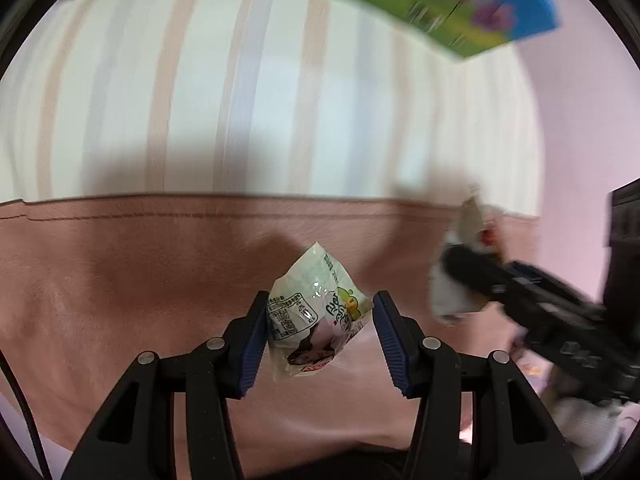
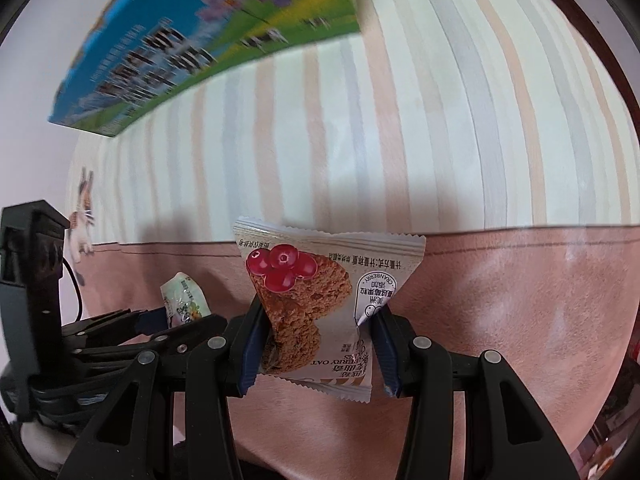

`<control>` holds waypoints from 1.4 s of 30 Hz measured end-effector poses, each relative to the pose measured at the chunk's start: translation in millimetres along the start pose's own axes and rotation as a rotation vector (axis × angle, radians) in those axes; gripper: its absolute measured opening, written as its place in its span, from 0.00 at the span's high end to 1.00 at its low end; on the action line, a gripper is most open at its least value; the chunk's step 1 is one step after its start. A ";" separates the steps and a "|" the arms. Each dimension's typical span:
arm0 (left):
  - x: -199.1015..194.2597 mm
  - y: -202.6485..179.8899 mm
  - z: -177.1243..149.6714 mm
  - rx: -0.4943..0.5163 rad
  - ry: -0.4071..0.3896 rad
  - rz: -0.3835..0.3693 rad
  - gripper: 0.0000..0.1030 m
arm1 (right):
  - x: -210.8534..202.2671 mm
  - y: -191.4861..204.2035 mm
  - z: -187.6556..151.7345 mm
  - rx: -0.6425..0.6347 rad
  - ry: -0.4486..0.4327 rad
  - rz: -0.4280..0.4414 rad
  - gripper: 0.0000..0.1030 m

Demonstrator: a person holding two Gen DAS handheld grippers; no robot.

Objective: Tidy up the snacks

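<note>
Snack packets are light, crinkly and slippery: your right gripper (image 2: 316,336) is clamped on the cranberry oat packet (image 2: 316,300) at lower centre of its view, pinching the wrapper. Your left gripper (image 1: 320,332) has the green packet (image 1: 316,316) between its pads, though whether both press on it is unclear; take it across the filled middle, not the slick seams.

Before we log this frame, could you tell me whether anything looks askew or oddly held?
The green-white snack packet sits tilted in the left gripper, touching only one pad. The cranberry oat packet is crumpled between the right gripper's pads.
</note>
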State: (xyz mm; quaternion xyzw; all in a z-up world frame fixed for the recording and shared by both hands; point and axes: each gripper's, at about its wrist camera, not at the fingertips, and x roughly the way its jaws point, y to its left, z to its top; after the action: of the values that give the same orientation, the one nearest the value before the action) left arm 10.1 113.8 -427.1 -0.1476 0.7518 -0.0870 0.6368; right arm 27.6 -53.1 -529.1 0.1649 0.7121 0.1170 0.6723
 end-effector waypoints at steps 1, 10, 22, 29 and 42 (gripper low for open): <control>-12.0 -2.4 2.0 0.003 -0.013 -0.018 0.53 | -6.1 2.3 2.0 -0.006 -0.009 0.009 0.51; -162.0 -19.8 66.9 0.060 -0.230 -0.126 0.53 | -105.4 50.2 48.0 -0.101 -0.159 0.129 0.51; -226.3 28.4 226.2 0.087 -0.346 0.087 0.52 | -139.4 122.8 222.0 -0.146 -0.297 0.022 0.51; -187.7 44.0 306.0 0.087 -0.312 0.231 0.51 | -101.6 123.0 303.2 -0.060 -0.239 -0.034 0.40; -156.6 61.4 314.2 0.090 -0.335 0.291 0.04 | -72.2 126.4 308.4 -0.106 -0.228 -0.255 0.04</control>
State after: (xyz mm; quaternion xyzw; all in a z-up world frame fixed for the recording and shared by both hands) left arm 334.9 241.6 -355.4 -0.0216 0.6444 -0.0019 0.7644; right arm 347.6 17.7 -434.8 0.0498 0.6393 0.0485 0.7658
